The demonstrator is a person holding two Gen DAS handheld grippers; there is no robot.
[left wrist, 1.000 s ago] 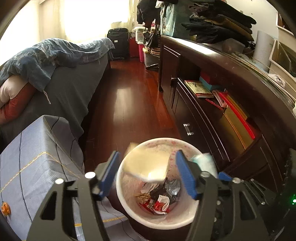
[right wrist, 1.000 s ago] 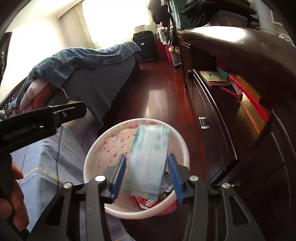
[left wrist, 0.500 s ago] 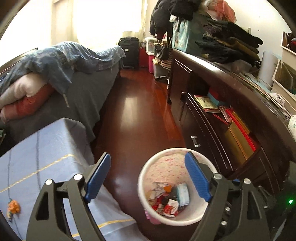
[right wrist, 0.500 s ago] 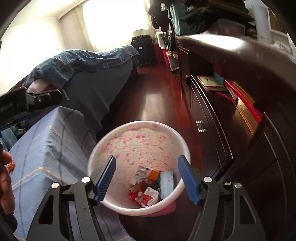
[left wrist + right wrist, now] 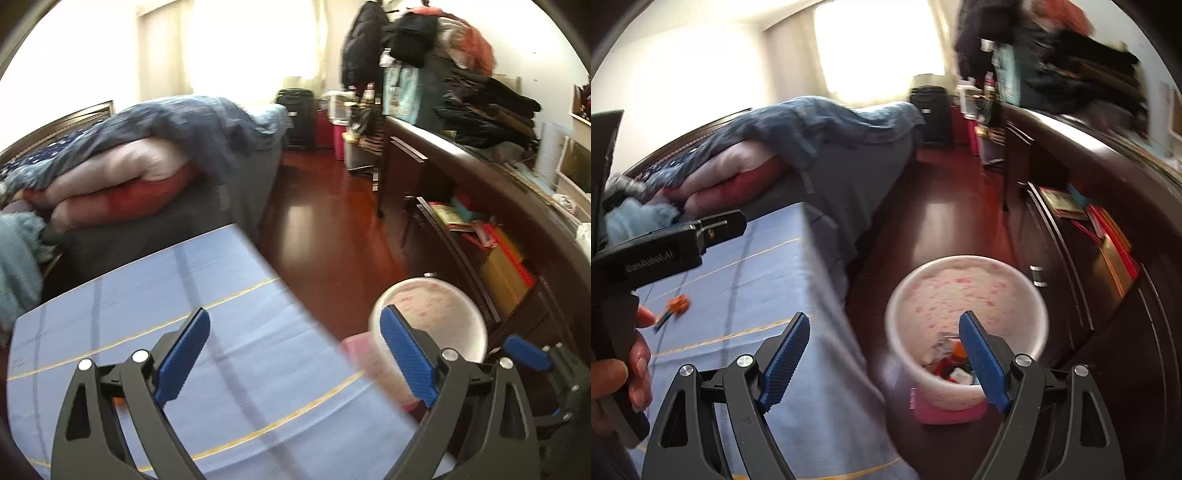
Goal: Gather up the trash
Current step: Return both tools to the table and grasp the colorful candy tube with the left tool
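Trash bin [image 5: 967, 295] now off to the right, both tools [image 5: 295, 354] [image 5: 884, 354] spread empty, seemingly swung toward table [image 5: 184, 295]

The left hand-held gripper [image 5: 293, 354] is spread wide, gripping nothing. The right hand-held gripper [image 5: 884, 356] likewise (2 blue pads apart).

Left gripper [image 5: 295, 354] jaws wide apart and empty over blue cloth [image 5: 207, 295], bin [image 5: 432, 317] at right
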